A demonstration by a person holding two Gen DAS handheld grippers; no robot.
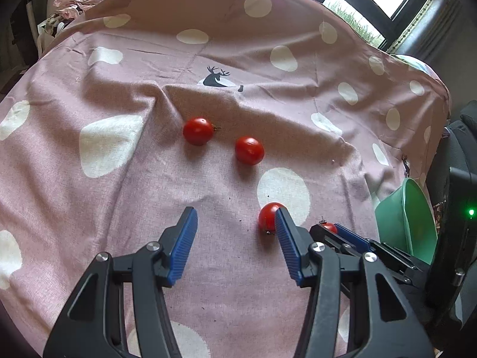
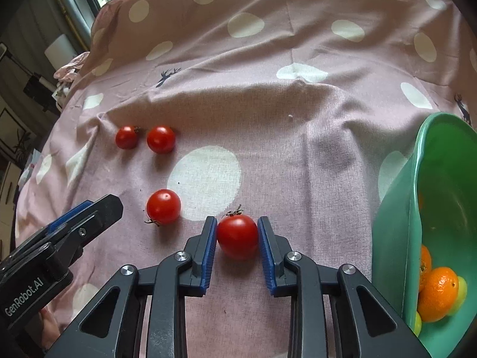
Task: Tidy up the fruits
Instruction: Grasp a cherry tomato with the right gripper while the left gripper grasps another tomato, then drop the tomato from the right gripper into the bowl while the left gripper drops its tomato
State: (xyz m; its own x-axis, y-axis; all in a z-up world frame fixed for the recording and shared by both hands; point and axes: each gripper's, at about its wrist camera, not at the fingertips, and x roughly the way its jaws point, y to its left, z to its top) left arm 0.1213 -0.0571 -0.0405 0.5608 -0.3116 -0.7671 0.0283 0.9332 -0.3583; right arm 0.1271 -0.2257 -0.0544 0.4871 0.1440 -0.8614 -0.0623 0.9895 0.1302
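the right gripper [image 2: 237, 238] pinches a stemmed tomato [image 2: 237, 236] at lower centre of its view, pads flush on both sides, probably so it can be carried to the green bowl [image 2: 396, 238] at the right edge, where oranges [image 2: 438, 294] already sit. the left gripper [image 1: 235, 223] hangs spread over the spotted cloth [image 1: 238, 59], beside another tomato [image 1: 267, 215]; two more [image 1: 198, 130] lie further up.

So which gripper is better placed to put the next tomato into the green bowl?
Right. The right gripper already brackets a tomato, with the green bowl beside it; the left gripper is open, holding nothing.
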